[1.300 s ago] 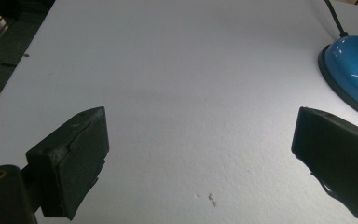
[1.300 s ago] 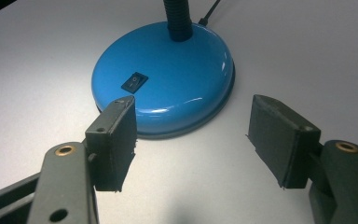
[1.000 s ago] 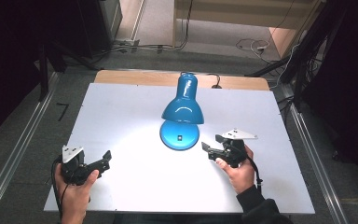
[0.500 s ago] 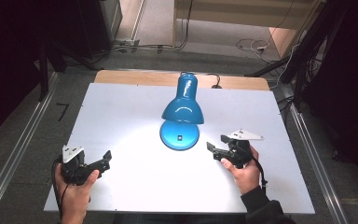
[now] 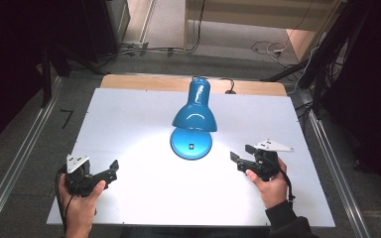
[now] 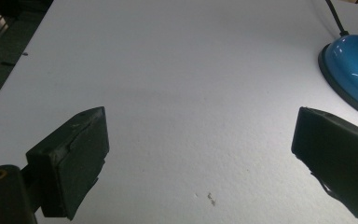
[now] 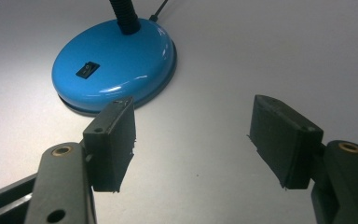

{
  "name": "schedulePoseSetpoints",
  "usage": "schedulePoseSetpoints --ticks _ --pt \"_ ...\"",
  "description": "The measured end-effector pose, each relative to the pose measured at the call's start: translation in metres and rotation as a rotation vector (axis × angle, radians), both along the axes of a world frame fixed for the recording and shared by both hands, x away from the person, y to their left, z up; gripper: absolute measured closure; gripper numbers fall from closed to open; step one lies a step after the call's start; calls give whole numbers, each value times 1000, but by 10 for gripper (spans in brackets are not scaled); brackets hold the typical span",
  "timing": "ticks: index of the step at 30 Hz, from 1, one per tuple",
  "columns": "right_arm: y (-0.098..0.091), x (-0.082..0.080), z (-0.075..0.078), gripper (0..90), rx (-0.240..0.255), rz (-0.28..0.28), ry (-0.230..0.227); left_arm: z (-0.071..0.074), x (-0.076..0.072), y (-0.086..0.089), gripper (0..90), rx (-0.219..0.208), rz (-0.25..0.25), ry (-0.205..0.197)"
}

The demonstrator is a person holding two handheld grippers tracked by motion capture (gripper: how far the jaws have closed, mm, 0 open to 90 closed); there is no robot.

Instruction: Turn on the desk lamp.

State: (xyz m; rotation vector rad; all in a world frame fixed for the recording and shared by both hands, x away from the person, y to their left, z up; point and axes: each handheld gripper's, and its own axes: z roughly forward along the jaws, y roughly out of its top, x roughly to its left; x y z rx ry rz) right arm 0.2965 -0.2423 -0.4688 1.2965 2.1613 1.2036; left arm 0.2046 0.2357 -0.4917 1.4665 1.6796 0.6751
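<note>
Nearest the bottom edge of the high view, the left gripper (image 5: 101, 174) sits low at lower left, jaws spread wide with nothing between them; its own view looks across bare white board with just the lamp's base edge at the far right. It seems parked out of the way, leaving the work to the other hand. At lower right, the right gripper (image 5: 242, 156) is also wide open and empty, its jaws aimed toward the centre of the frame. In the right gripper view they frame the round base (image 7: 114, 65) of the blue desk lamp (image 5: 194, 116), whose black rocker switch (image 7: 85, 70) sits on top, facing the gripper; that heading suggests the switch or base is the target.

The lamp stands upright just above the middle of the high view, apart from both grippers, its shade tipped down toward the white table (image 5: 129, 124), where a bright pool of light falls.

There is open board on every side of the base. The lamp's cable (image 7: 157, 10) runs off behind, toward the top edge, away from both hands.
</note>
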Motion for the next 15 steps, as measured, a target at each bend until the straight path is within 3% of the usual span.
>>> schedulePoseSetpoints --ticks 15 --pt "-76 -23 1 289 11 -146 -5 0 0 -1 44 3 0 2"
